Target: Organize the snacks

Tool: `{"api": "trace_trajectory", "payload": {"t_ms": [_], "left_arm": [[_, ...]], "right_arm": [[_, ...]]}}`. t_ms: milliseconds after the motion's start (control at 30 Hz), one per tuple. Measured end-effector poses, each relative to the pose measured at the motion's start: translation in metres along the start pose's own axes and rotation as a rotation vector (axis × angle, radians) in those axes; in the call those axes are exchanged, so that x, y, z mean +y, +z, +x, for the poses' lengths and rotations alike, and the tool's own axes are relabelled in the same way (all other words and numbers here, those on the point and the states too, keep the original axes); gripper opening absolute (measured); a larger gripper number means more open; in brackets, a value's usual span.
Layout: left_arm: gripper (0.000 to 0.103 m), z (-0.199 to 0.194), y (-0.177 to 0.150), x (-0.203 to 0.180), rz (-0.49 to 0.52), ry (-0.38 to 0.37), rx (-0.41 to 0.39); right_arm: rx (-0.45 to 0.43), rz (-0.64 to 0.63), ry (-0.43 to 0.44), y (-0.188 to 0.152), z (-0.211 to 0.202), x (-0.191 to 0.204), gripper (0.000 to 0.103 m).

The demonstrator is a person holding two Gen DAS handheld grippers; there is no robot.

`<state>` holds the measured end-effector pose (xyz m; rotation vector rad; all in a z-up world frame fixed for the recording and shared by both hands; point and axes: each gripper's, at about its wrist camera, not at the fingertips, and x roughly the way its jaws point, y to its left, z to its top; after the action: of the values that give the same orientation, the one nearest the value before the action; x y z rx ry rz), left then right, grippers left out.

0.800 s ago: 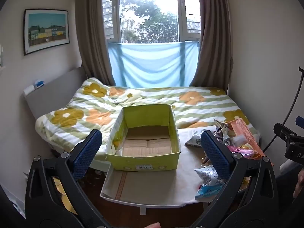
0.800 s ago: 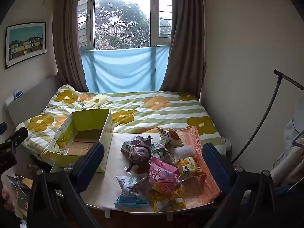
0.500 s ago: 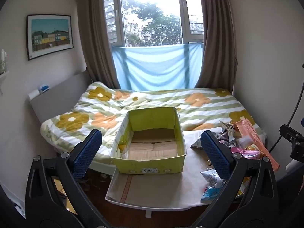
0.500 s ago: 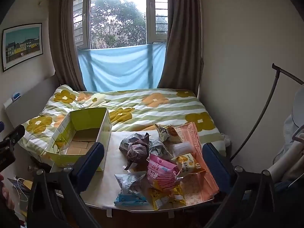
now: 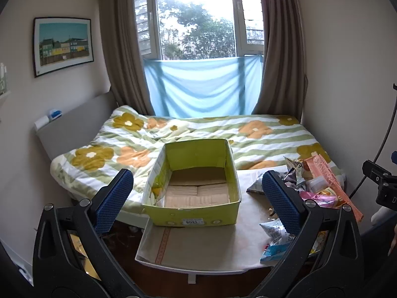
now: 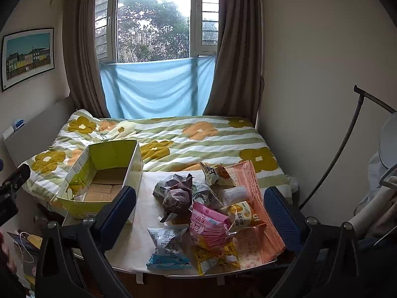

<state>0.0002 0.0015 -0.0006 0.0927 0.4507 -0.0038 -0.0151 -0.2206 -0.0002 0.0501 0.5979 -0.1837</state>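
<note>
Both tools were held level and back from the table (image 5: 198, 248), aimed across it toward the bed (image 5: 198, 134) and the window. The left gripper (image 5: 197, 200) had its blue-padded fingers (image 5: 113, 200) spread wide apart with nothing between them, and the open yellow-green box (image 5: 193, 181) sat framed in the gap, at the table's far left. The right gripper (image 6: 198, 213) was likewise spread wide and held nothing; through its gap lay the pile of snacks (image 6: 208, 213), on the table to the right of the box (image 6: 99, 181) and apart from it. In that pile a pink packet (image 6: 208, 226) carried Chinese characters too small to read surely, a blue-and-white bag (image 6: 168, 248) lay nearest the table's front edge, and a dark crumpled bag (image 6: 177, 196) sat toward the box. A white sticker on the box's front read like "1208", upside down. The inside of the box showed only bare cardboard flaps.
</note>
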Motion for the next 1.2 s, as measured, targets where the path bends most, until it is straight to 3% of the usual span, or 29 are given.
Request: {"api": "trace_trajectory", "payload": {"t_ms": [333,1200], "left_arm": [[0.103,0.0064,-0.0025,0.001,-0.012,-0.055,0.041],[0.103,0.0006,0.0,0.0004,-0.003,-0.091,0.035]], "right_arm": [[0.003,-0.003,-0.002,-0.0007,0.0013,-0.0003,0.103],[0.008,0.007,-0.007,-0.001,0.0013,-0.0016,0.103]]}}
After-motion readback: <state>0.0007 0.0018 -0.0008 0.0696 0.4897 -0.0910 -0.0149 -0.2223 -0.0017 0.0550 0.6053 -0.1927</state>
